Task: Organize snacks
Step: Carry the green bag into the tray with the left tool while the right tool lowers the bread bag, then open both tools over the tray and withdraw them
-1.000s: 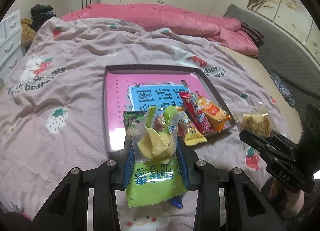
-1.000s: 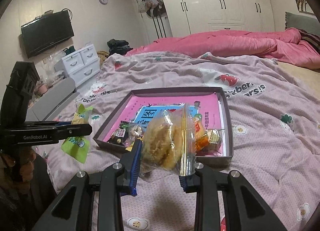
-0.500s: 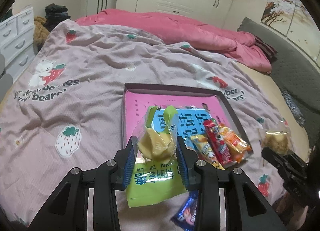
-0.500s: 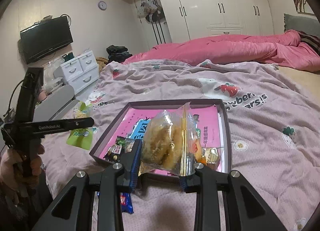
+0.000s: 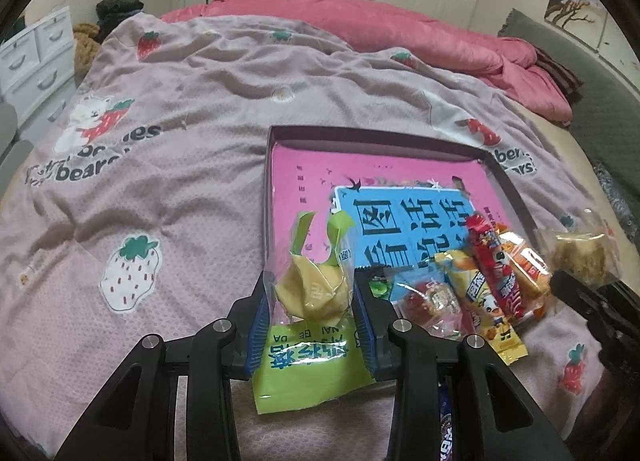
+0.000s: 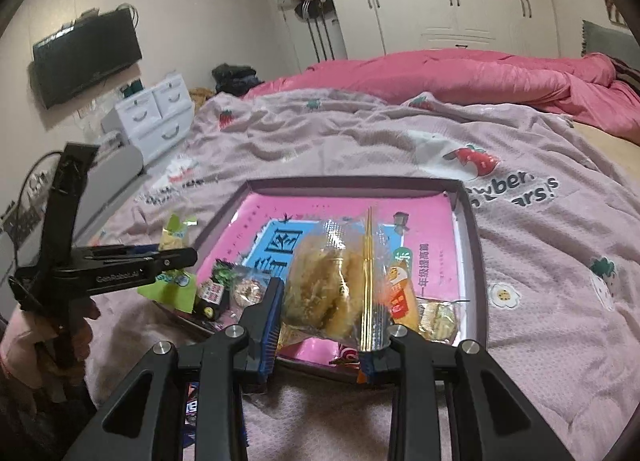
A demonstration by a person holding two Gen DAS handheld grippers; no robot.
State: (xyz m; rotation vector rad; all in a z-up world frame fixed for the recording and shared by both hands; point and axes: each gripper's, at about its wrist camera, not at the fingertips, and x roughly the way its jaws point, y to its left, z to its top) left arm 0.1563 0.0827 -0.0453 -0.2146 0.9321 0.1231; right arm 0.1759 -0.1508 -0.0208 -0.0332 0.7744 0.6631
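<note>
The left gripper (image 5: 310, 315) is squeezed shut on a green snack bag (image 5: 310, 325). The bag is see-through at the top, with a yellow snack inside, and bright green with writing at the bottom. It hangs between the blue pads (image 5: 256, 335), just in front of the near left corner of the tray (image 5: 267, 197). A second ago the bag was in front of the snacks lying in the tray. Now the gripper has gone to the left, so those snacks show on its right side.

The right gripper (image 6: 320, 311) is squeezed shut on a clear bag of brown cakes (image 6: 328, 285). This bag has a gold stripe down it. It hangs over the near edge of the tray. It looks closer to the tray than it did a second ago, and the tray fills more of the picture.

The tray is dark and flat, with a pink and blue picture sheet (image 5: 384, 205) on its floor. It sits on a pink strawberry blanket (image 5: 160, 181). Along its near edge lie a red snack stick (image 5: 494, 265), an orange packet (image 5: 524, 265), a yellow packet (image 5: 482, 297) and a small clear packet with red inside (image 5: 430, 299). They lie side by side, touching. A dark blue wrapper (image 5: 448, 433) lies on the blanket under the left gripper.
</note>
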